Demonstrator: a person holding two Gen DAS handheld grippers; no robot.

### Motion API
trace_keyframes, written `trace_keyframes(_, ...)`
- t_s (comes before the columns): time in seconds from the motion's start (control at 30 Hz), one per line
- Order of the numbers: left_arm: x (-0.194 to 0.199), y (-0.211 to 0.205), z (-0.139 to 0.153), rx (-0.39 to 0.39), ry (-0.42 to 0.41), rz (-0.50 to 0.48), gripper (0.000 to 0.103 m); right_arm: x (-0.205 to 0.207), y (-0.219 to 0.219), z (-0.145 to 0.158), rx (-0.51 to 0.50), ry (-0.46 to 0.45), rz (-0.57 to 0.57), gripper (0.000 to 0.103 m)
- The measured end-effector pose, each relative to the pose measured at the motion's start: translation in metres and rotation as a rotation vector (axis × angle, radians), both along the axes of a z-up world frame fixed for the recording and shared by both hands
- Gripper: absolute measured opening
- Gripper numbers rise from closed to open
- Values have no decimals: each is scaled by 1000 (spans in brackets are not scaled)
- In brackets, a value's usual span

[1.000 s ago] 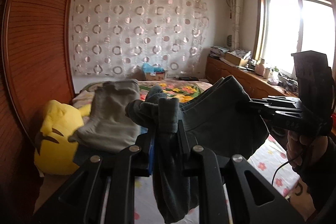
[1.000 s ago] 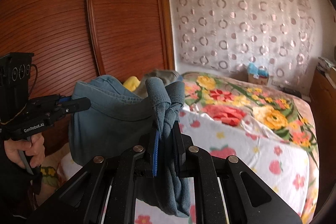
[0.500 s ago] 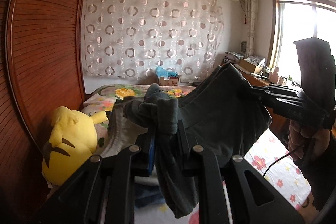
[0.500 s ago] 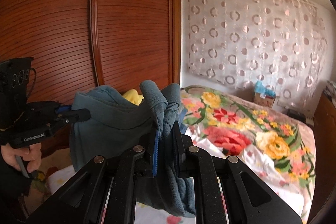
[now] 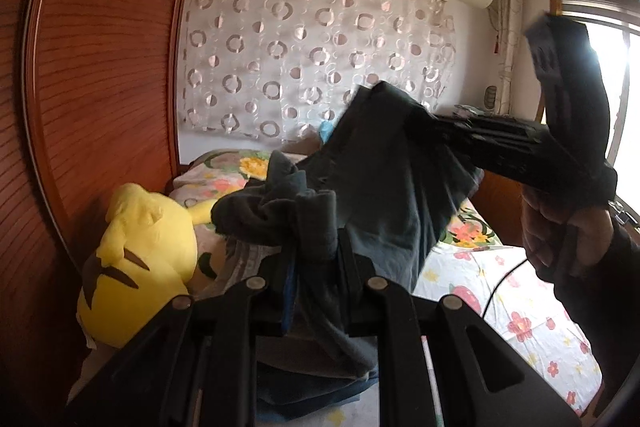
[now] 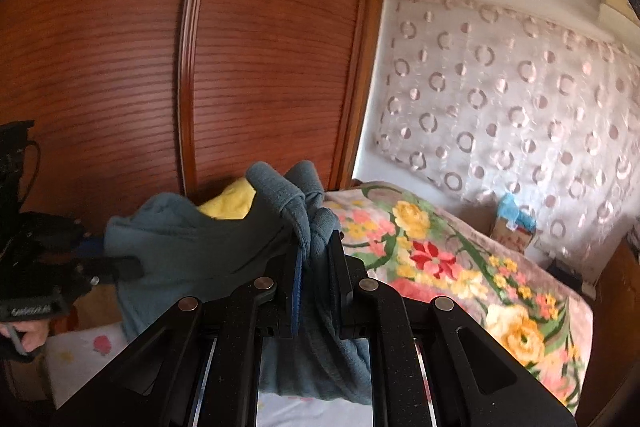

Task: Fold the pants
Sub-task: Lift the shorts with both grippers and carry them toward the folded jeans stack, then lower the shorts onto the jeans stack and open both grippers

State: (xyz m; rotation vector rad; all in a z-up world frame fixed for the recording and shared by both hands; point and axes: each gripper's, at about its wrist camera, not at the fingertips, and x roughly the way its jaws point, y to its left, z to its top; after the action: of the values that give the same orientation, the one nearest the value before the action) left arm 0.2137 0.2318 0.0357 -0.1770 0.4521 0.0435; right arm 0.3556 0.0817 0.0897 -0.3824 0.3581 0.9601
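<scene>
I hold the pants (image 5: pixel 384 187) in the air over the bed (image 5: pixel 500 291) | left hand-held gripper (image 5: pixel 316 267) and right hand-held gripper (image 6: pixel 316 263) each clamped on bunched cloth | risk: thick bunch slips out, fold falls crooked on the plush toy (image 5: pixel 136 267) just beside left one.

Wardrobe (image 6: pixel 120 67) and yellow plush (image 5: pixel 136 267) crowd the left; bed (image 6: pixel 460 267) rightward seems open.

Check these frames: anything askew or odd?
Nothing damaged or spilled. The pants hang bunched, not flat, between the left gripper and right gripper, jaws shut on the fabric. A yellow plush toy lies by the wardrobe.
</scene>
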Motion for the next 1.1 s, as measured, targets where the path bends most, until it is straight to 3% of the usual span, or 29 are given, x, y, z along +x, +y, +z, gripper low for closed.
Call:
trace_keyframes(0.2,4,14,-22,-32,31,64,15,20,41,-26,-71,-5,31,8)
trace_keyframes(0.53,-8,24,-51,-75,14,170,15,41,96,-61,-148,26,109,8)
trace_keyframes(0.67,-4,27,-58,-79,32,190,15,45,110,-67,-180,30,87,8)
trace_keyframes(0.73,-2,28,-57,-78,38,195,15,45,112,-66,-162,53,88,10)
trace_keyframes(0.87,-3,26,-57,-62,49,200,17,51,100,-59,-99,106,54,26)
trace_keyframes(1.0,-3,23,-55,-29,61,198,23,46,74,-51,-36,142,56,27)
trace_keyframes(1.1,-5,17,-51,3,68,202,33,39,55,-52,-6,154,63,27)
